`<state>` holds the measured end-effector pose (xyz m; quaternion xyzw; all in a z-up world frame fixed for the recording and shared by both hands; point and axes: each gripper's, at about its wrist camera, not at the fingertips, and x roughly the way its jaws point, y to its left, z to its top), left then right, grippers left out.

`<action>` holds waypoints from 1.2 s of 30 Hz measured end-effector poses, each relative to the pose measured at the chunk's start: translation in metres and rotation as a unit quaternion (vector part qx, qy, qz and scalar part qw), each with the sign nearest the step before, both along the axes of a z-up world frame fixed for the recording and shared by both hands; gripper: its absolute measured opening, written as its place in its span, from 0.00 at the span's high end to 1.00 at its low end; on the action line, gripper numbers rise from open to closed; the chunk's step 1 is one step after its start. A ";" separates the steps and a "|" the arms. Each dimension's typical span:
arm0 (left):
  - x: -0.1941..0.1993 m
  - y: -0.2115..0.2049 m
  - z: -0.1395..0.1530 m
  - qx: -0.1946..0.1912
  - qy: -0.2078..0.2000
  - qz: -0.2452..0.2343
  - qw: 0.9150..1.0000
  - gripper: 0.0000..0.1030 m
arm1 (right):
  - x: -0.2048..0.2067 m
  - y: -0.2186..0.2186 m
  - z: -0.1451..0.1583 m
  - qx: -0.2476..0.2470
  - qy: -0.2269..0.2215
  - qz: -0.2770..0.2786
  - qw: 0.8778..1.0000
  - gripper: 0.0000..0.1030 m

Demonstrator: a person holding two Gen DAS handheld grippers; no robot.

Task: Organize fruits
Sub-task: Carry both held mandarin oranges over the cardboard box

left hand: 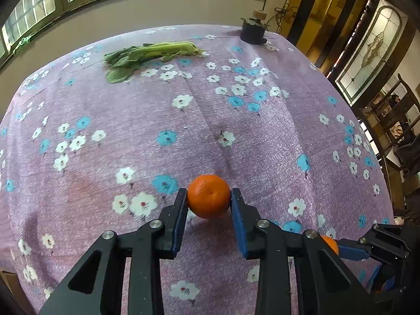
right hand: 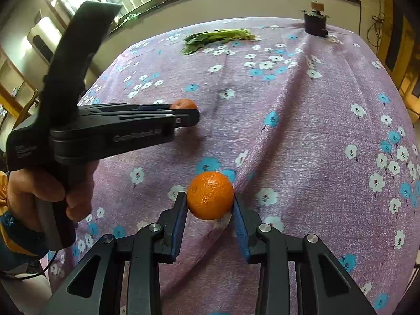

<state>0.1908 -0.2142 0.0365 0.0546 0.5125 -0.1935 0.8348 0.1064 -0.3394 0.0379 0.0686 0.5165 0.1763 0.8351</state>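
Observation:
In the left wrist view my left gripper (left hand: 209,195) is shut on an orange (left hand: 208,195), with both blue pads pressed against its sides, low over the purple flowered tablecloth (left hand: 210,120). In the right wrist view my right gripper (right hand: 210,197) is shut on a second orange (right hand: 210,195) the same way. The left gripper (right hand: 187,110) shows at the left of the right wrist view, its orange (right hand: 183,103) half hidden behind the fingers. The right gripper's orange (left hand: 331,244) peeks out at the lower right of the left wrist view.
A bunch of leafy greens (left hand: 147,55) lies at the far side of the table, also in the right wrist view (right hand: 215,38). A dark round holder with a small wooden piece on top (left hand: 253,32) stands at the far right corner. Chairs (left hand: 401,131) stand beyond the right edge.

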 end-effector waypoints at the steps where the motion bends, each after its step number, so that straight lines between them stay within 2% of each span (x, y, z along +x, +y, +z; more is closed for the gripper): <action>1: -0.005 0.006 0.003 0.006 -0.004 0.005 1.000 0.70 | -0.002 0.004 0.001 0.001 0.000 0.003 1.000 0.65; 3: -0.016 0.019 0.009 0.017 -0.010 0.015 1.000 0.70 | -0.007 0.011 0.004 0.005 0.000 0.009 1.000 0.65; 9: -0.051 0.070 0.022 0.017 -0.011 0.060 0.998 0.70 | -0.019 0.039 0.012 0.013 0.002 0.035 0.999 0.65; 19: -0.102 0.145 0.037 0.031 -0.021 0.126 0.991 0.70 | -0.042 0.117 0.028 0.019 -0.001 0.116 0.993 0.65; 36: -0.156 0.264 0.055 0.047 -0.033 0.226 0.973 0.70 | -0.065 0.236 0.044 0.017 -0.007 0.221 0.975 0.65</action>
